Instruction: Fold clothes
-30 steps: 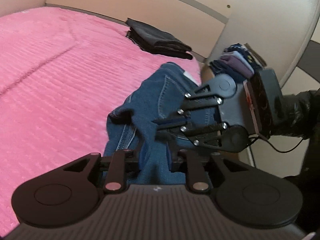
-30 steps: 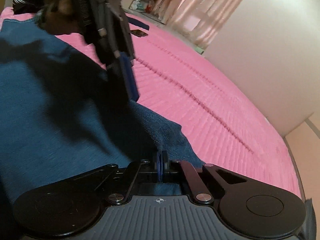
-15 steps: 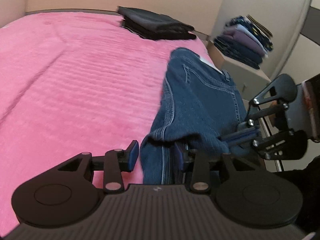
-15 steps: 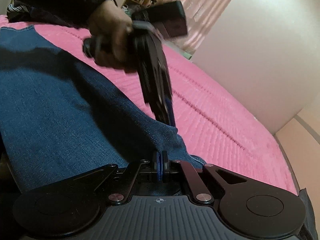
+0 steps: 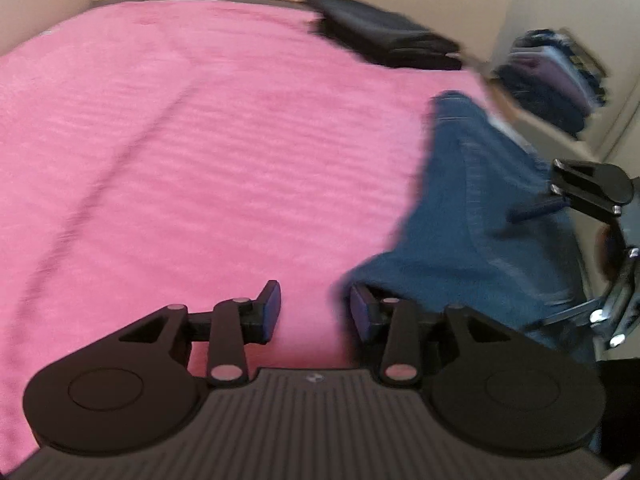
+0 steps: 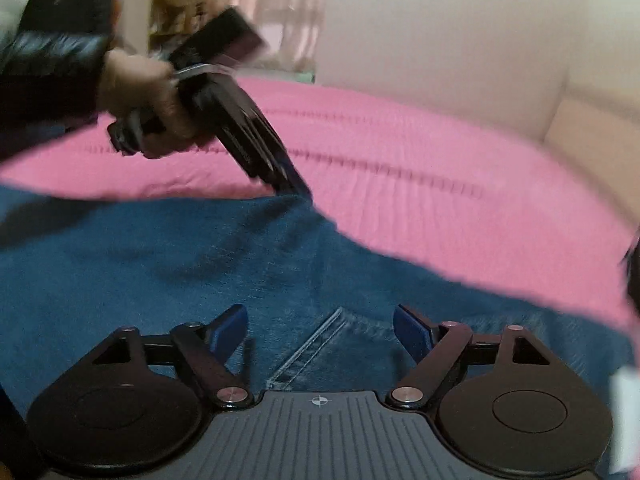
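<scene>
Blue jeans (image 5: 480,224) lie folded along the right side of the pink bed (image 5: 200,140). My left gripper (image 5: 314,312) is open and empty, just left of the jeans' near corner. In the right wrist view the jeans (image 6: 200,264) fill the foreground. My right gripper (image 6: 320,330) is open right above them, over a stitched seam. The left gripper (image 6: 292,180) shows there at the jeans' far edge. The right gripper (image 5: 560,248) shows at the right edge of the left wrist view.
A stack of dark folded clothes (image 5: 384,36) lies at the bed's far corner. More folded clothes (image 5: 556,76) sit on a shelf beyond the bed. A wall (image 6: 440,32) borders the bed's far side.
Both grippers have opened and let go of the jeans. The jeans now lie flat on the bed. The left gripper has drawn off to the left of the fabric.
</scene>
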A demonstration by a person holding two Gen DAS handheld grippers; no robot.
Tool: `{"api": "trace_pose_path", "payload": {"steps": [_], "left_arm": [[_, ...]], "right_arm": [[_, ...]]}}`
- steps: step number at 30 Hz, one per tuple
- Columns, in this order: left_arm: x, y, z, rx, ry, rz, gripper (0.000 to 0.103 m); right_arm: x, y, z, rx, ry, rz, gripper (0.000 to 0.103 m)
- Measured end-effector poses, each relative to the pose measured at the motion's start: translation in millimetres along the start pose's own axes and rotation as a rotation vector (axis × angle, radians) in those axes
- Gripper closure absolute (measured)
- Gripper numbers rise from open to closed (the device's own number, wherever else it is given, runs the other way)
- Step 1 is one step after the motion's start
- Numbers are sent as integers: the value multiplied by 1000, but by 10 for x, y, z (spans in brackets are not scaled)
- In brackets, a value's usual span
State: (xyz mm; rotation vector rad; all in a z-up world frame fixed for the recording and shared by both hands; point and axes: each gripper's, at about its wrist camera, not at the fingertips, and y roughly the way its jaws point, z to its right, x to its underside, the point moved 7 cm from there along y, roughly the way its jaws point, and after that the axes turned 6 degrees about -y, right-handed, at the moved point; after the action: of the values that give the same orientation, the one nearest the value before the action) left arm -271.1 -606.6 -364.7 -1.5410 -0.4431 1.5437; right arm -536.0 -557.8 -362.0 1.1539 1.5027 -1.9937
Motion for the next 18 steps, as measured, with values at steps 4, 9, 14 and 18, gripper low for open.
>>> {"api": "trace_pose_path", "payload": {"steps": [4, 9, 14, 18], "left_arm": [[20, -411, -322, -64, -162, 95, 76], [135, -797, 304, 114, -183, 189, 73], [519, -463, 801, 129, -174, 80, 72], [783, -202, 615, 37, -335, 30, 86]], "right_arm": [[180, -12, 289, -12, 254, -23, 22], [324, -381, 668, 63, 487, 39, 22], [617, -769, 1097, 199, 597, 86, 22], [966, -1056, 1522, 218, 811, 135, 43]]}}
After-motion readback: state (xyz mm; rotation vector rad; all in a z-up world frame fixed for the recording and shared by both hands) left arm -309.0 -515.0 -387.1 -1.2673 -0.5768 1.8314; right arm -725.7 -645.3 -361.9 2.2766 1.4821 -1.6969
